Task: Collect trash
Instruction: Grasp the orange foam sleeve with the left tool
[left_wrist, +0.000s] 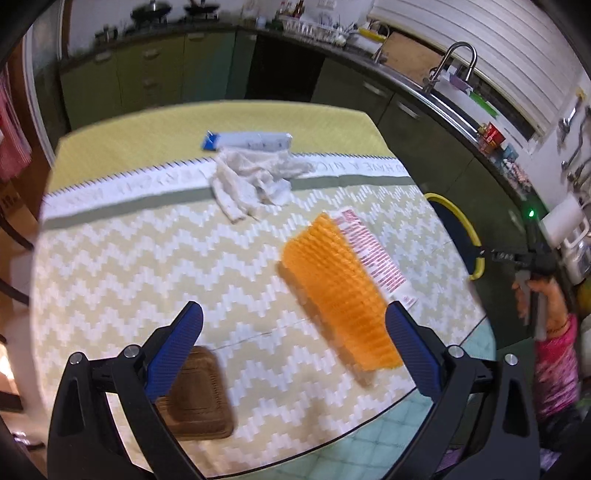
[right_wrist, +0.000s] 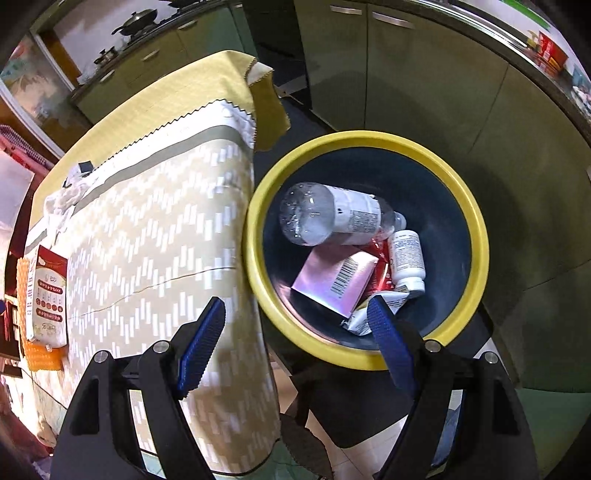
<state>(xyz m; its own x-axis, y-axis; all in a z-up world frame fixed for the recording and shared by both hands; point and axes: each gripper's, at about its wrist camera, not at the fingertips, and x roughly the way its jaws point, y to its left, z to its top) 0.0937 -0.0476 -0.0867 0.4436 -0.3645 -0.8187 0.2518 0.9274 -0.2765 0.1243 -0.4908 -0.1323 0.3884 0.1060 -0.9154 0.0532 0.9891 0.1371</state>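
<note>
Both grippers stand spread wide, holding nothing. Between the left gripper (left_wrist: 293, 325)'s blue fingers lies the zigzag tablecloth (left_wrist: 147, 258); an orange mesh sheet (left_wrist: 336, 291) over a red-printed packet (left_wrist: 373, 254) rests just right, a crumpled cloth (left_wrist: 251, 181) farther off. Beyond the right gripper (right_wrist: 295, 317), the yellow-rimmed bin (right_wrist: 476, 229) holds a plastic bottle (right_wrist: 332, 214), pink box (right_wrist: 332, 280) and white pill bottle (right_wrist: 406, 258).
</note>
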